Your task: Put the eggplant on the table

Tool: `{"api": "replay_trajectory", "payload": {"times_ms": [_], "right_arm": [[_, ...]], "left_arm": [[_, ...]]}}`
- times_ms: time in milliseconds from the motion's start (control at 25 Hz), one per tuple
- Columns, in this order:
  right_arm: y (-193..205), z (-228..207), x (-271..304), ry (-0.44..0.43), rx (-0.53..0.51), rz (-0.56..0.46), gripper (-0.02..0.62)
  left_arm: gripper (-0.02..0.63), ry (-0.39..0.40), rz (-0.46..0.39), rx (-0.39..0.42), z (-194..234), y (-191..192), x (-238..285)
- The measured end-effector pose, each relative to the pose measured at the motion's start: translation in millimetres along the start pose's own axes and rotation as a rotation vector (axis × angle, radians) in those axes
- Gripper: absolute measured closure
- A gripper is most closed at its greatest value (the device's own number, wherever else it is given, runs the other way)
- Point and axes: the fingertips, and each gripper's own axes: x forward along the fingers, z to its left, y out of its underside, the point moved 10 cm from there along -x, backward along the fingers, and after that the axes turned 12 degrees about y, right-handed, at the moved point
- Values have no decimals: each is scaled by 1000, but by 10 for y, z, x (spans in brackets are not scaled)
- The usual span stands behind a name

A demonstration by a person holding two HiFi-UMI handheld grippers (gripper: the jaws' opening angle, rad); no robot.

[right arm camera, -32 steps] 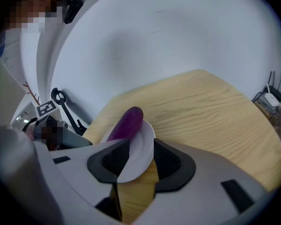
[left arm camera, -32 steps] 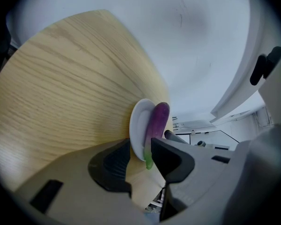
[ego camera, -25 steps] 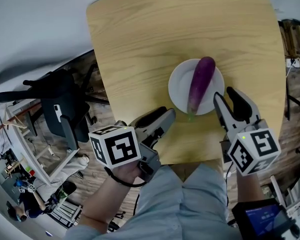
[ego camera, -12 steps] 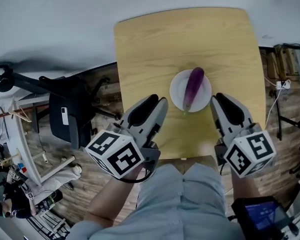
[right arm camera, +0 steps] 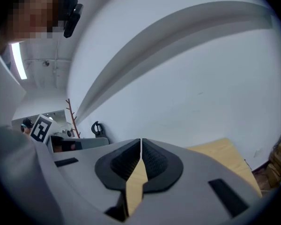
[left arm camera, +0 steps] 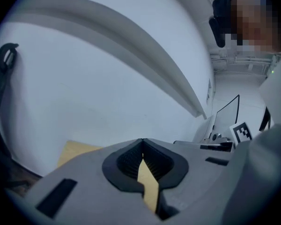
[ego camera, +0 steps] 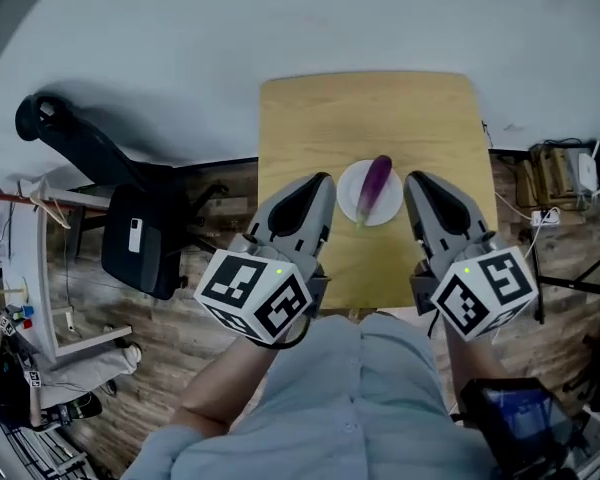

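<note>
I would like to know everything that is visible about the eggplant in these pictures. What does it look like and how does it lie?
The eggplant is long, slim and dark purple, with a smooth skin. It looks whole. It lies flat on a small round white plate in the middle of the wooden table. It lies slightly slanted, and its near end reaches the plate's rim. Only the plate touches it. Its stem is too small to make out.
</note>
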Motion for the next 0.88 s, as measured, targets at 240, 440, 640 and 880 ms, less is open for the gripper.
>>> {"api": "replay_trajectory", "payload": {"times_ms": [240,440,640,880], "right_arm": [[-147,346,-215,-13,-50,-98,592],[-237,454,-329,-18,-80,-142,594],[-257,471,-391,-10,-122,-158,595],[-284,451,-457,-17,-128,-179,595]], "left_arm": [[598,-125,-88,214,-243,-160,-226],[598,-98,-110,259,-387,-245,-195],[598,-101,-120,283,-492,-253,-199],[598,-111,-128,310,-567,-245,-182]]}}
